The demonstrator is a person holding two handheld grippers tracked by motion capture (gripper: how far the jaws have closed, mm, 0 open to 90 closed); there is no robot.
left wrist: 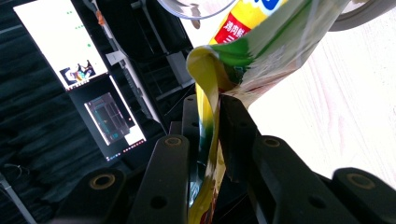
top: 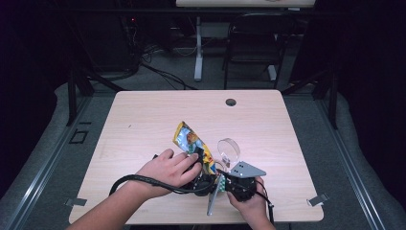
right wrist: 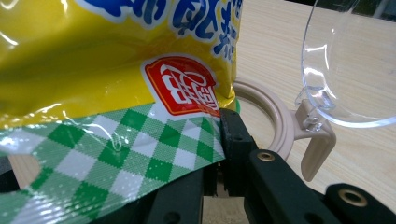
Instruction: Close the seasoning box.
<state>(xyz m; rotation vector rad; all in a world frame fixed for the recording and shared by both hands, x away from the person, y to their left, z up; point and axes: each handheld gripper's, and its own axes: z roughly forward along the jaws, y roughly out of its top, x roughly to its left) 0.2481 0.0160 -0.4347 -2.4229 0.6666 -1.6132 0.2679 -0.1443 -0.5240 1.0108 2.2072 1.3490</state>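
One snack bag, yellow with a green checked edge. One clear round lid on a beige ring base. Two grippers, left gripper and right gripper. Two hands, one per gripper. One counter. One chair behind. Two lit screens in the left gripper view.

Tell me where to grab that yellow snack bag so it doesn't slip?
Probably the flat sealed end of the snack bag, from the person's side. That strip is thin enough to pinch; the left gripper and right gripper are both shut on it there.
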